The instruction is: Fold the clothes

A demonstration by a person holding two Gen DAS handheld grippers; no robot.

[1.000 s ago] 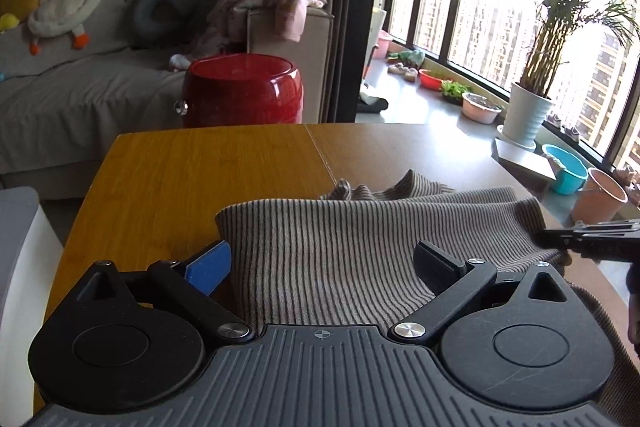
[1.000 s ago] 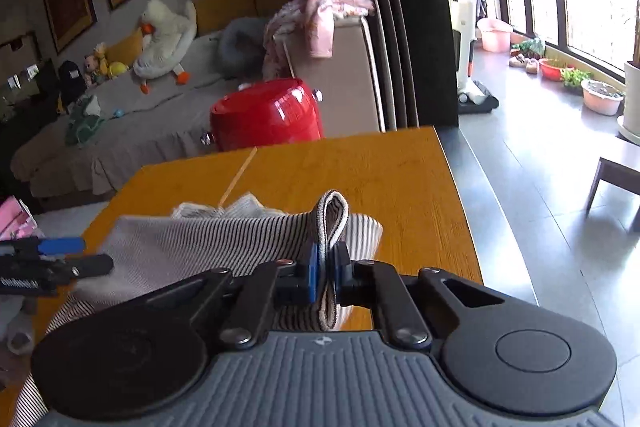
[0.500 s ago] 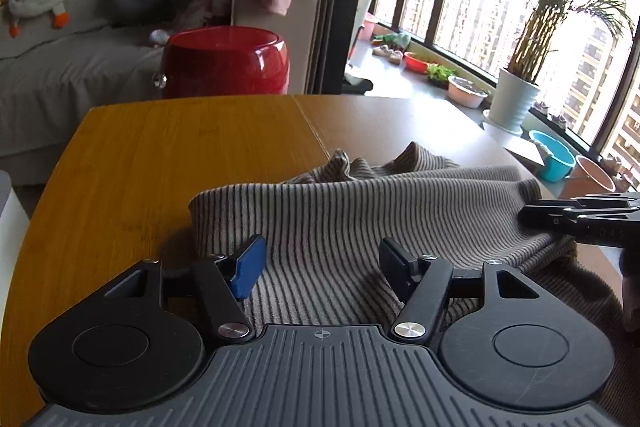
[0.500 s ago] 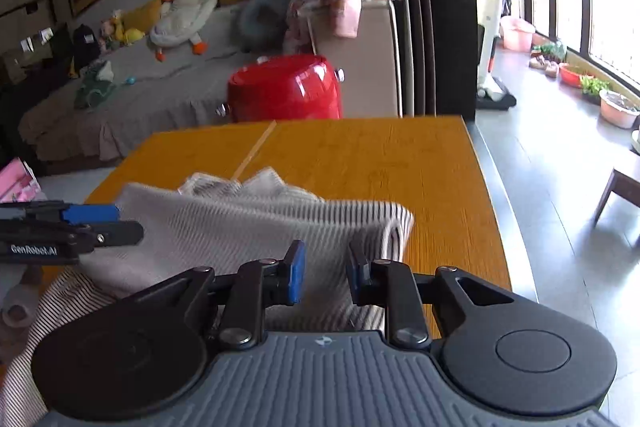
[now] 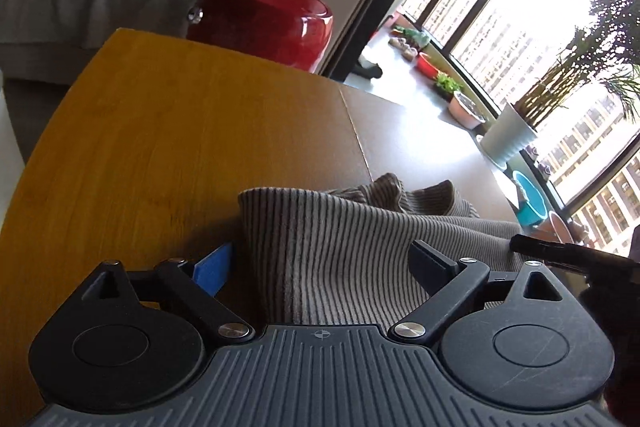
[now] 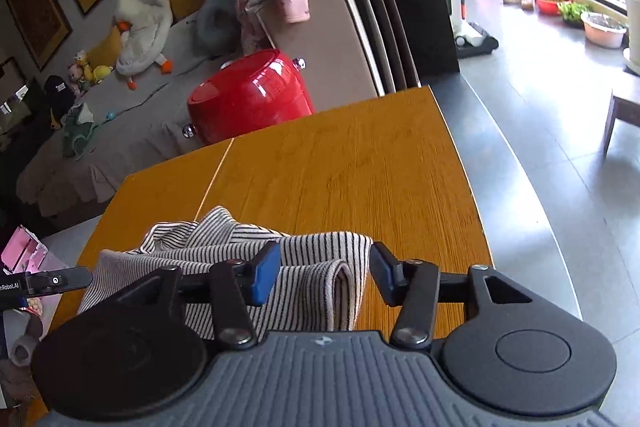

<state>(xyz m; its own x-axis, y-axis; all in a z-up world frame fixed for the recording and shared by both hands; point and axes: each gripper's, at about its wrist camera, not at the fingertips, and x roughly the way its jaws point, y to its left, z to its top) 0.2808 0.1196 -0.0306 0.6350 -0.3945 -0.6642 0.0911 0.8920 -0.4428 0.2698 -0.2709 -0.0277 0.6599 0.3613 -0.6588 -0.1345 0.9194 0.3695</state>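
Striped garment (image 5: 344, 251) lies folded on the near part of the wooden table (image 5: 168, 147). Left hand-held gripper (image 5: 320, 267): jaws wide apart, straddling the garment's left folded edge, gripping nothing. Right hand-held gripper (image 6: 326, 277): jaws apart, the garment's right rolled fold (image 6: 340, 287) lying between them, not clamped.

Both the left tongs (image 5: 322, 265) and the right tongs (image 6: 326, 277) are built of black plastic with ribbed grey housings, round side discs, silver screws and blue finger pads (image 6: 264, 277).
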